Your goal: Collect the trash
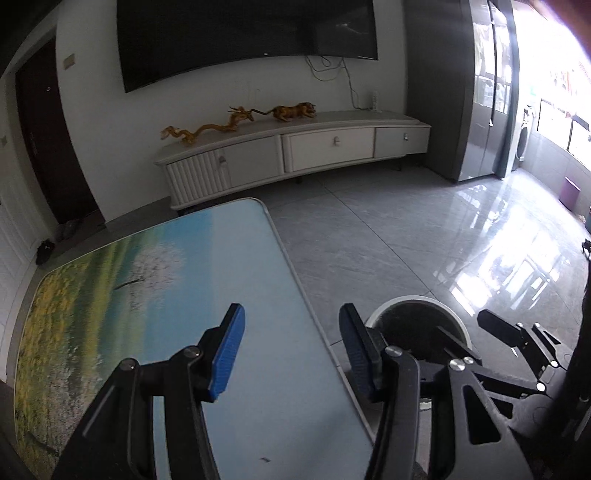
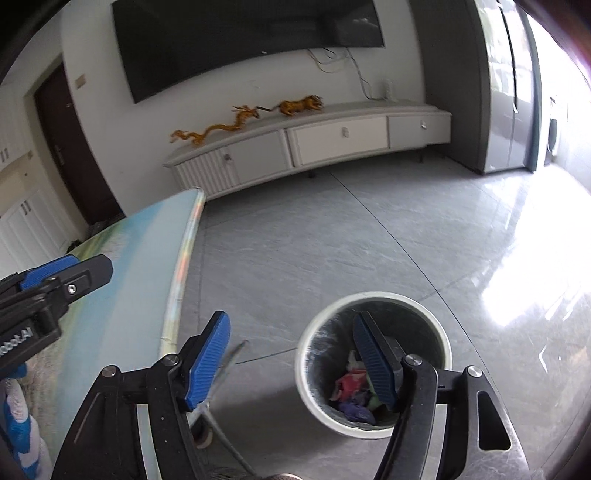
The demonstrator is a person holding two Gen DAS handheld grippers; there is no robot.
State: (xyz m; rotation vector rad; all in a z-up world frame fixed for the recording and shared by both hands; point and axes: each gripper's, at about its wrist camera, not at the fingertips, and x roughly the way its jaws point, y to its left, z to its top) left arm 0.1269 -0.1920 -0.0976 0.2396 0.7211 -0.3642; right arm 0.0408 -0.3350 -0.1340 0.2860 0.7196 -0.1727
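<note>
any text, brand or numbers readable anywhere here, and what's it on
"obot.AI", white letters on the black body of the left claw, seen at the left edge of the right wrist view; the start of the word is cut off by the frame.
Nothing else is readable: the television, the cabinet, the trash bin and the printed tabletop show no legible text.

**Table and floor**

Table (image 1: 207,266) with landscape-print top is filling the lower left, one small dark speck (image 1: 265,460) lying near its bottom edge. Grey tiled floor (image 2: 332,240) is carrying a white trash bin (image 2: 373,363) at lower right.
</note>
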